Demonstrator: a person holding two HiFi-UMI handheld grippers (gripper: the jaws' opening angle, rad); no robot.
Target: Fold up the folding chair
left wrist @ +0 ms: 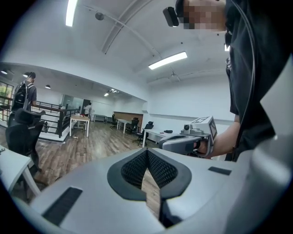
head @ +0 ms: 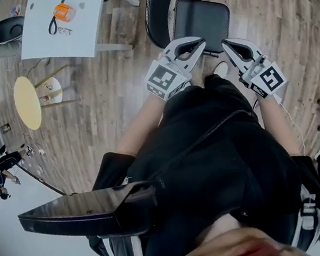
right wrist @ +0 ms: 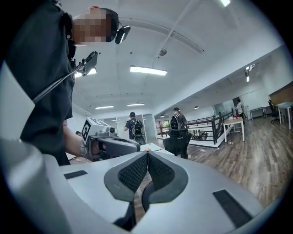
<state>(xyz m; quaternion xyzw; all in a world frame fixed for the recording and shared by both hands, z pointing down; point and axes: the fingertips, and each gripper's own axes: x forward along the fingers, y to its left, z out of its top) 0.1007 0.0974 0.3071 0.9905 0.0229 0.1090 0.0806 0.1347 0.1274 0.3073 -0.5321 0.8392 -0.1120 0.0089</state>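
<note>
1. The left gripper (head: 199, 48) is held nearly level in the person's hand. In the left gripper view its jaws are seen pressed together at the tips, and nothing is caught between them.
2. The right gripper (head: 230, 48) is held beside it, a little apart. Its jaws are also closed, one pad against the other, and nothing is gripped.
3. The folding chair (head: 200, 20) is found just ahead of both pairs of tips. It is not yet folded: the dark seat lies flat, and the rounded backrest is seen beyond it, on the side far from the grippers. Whether any tip touches the seat edge cannot be told.
4. A wooden floor (head: 274, 12) is seen under the chair and around both grippers.
5. Well to the left of the left gripper, a white table (head: 45, 34) is placed, and an orange object (head: 63, 12) lies on it. A small round yellow table (head: 27, 102) stands to the left of that gripper too, apart from the white one.
6. In the right gripper view, far beyond the closed tips, two persons with backpacks (right wrist: 134, 127) are seen standing near a black railing (right wrist: 215, 130).
</note>
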